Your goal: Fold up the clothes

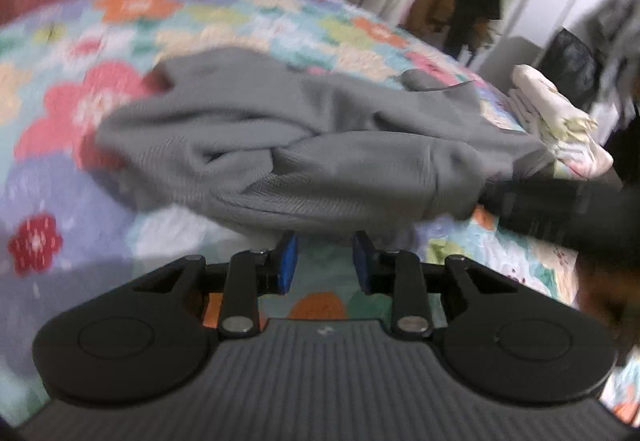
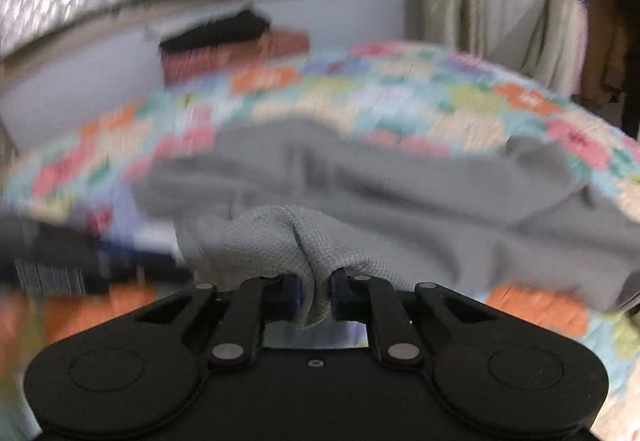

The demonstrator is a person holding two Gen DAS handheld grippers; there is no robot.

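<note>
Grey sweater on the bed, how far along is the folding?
Done: nothing is folded yet; the grey sweater lies bunched on the floral quilt. In hand: the right gripper pinches a bunch of its fabric, while the left gripper is open, empty, just short of the near edge. Left: spreading it flat and every fold. A folded floral cloth sits at the bed's edge.

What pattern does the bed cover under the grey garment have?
The bed cover has multicoloured flowers; it is clearest in the left wrist view.
</note>
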